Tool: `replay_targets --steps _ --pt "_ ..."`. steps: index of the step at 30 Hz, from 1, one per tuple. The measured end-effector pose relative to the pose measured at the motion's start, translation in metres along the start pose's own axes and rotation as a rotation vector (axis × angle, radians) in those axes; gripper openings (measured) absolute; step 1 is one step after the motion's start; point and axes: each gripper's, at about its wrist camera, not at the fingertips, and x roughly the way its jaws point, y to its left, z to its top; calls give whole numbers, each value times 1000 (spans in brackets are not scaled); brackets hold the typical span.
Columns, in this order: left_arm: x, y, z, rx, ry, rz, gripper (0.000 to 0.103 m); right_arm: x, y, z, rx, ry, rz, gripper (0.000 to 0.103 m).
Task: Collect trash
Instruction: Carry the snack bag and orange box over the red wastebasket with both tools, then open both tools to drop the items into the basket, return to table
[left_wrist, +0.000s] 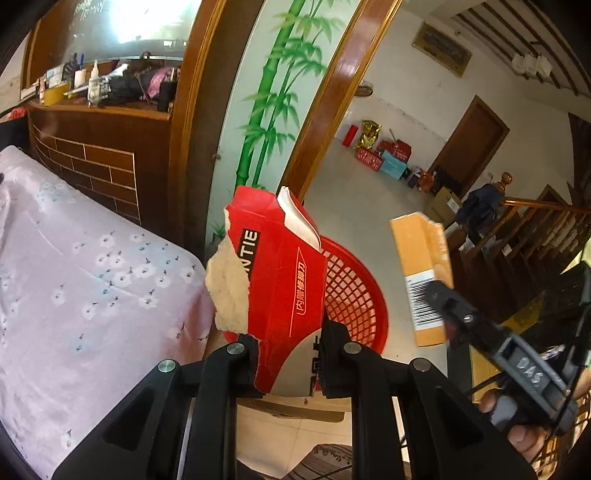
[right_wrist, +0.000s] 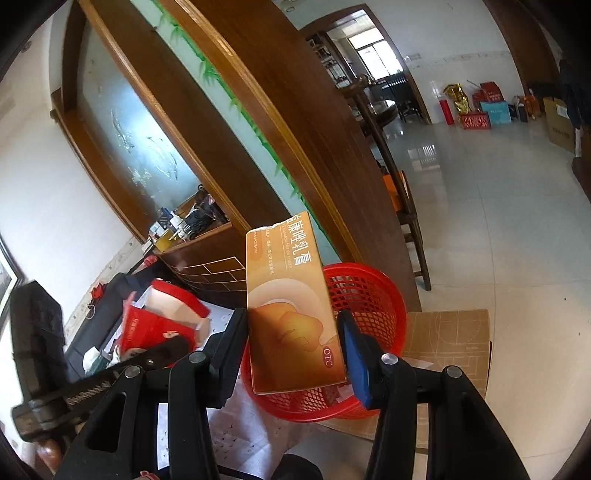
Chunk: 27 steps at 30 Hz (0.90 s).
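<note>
The left gripper (left_wrist: 286, 363) has its black jaws clenched on the lower edge of a torn red carton (left_wrist: 273, 280), a glossy cardboard box whose ripped side bares rough, pale fibre and whose white-lined flap stands open at the top. The right gripper (right_wrist: 290, 339) grasps an orange medicine box (right_wrist: 290, 310), a smooth, slim rectangular carton printed with Chinese characters and an "OTC" mark; one jaw carries a blue pad.

Both cartons hang in front of and above a red basket (right_wrist: 369, 295), a round plastic bin with an open lattice wall. In the right wrist view it stands just beside a flat brown cardboard sheet (right_wrist: 454, 332) on the pale tiled floor (right_wrist: 498, 221). The left wrist view alone shows the barcode side of the orange box (left_wrist: 421, 273) and a pink floral cloth (left_wrist: 85, 280), soft and creased, at the left.

Farther off stand a curved wooden partition (left_wrist: 321, 103) with painted green bamboo (left_wrist: 273, 92), and red gift boxes (right_wrist: 476, 120) against the far wall. Only the right wrist view shows the wooden chair (right_wrist: 406, 206).
</note>
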Motion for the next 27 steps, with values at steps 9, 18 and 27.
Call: replay_targets --steps 9,18,27 --pt "24 -3 2 2 40 -9 18 8 -10 8 10 5 -19 53" --pt "59 1 -5 14 86 3 21 26 -16 9 20 31 -14 53" --pt "69 6 -10 28 99 11 57 43 -22 13 23 50 -19 55"
